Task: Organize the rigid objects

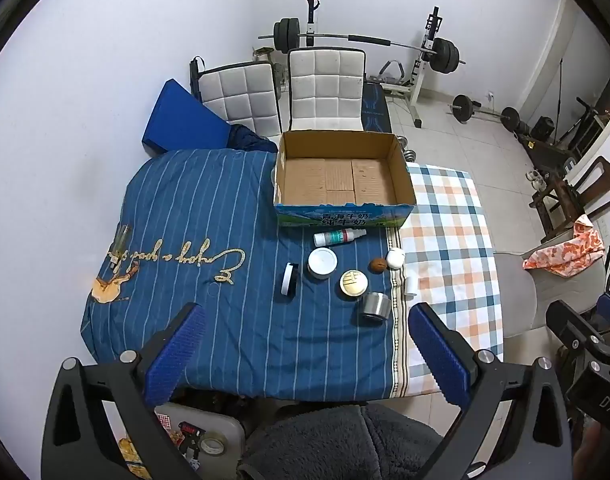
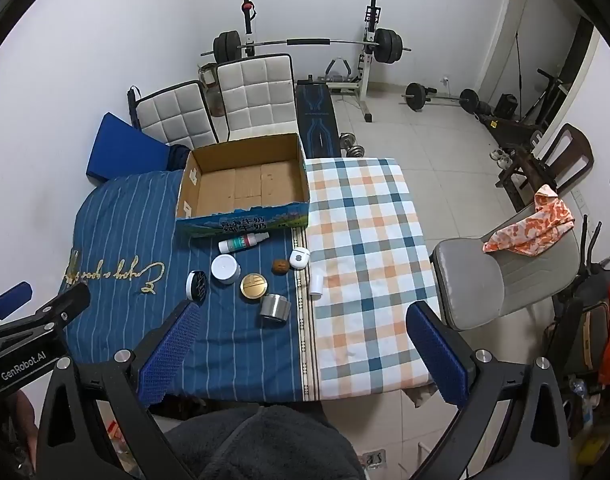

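Note:
An open, empty cardboard box stands at the table's far side. In front of it lie a white dropper bottle, a white-lidded jar, a black-and-white round tin on edge, a gold-lidded tin, a steel cup, a brown nut, a white earbud case and a small white bottle. My left gripper and right gripper are open and empty, near the table's front edge.
The table has a blue striped cloth on the left and a checked cloth on the right. A clear glass bottle lies at the far left. Two white chairs stand behind; a grey chair stands to the right.

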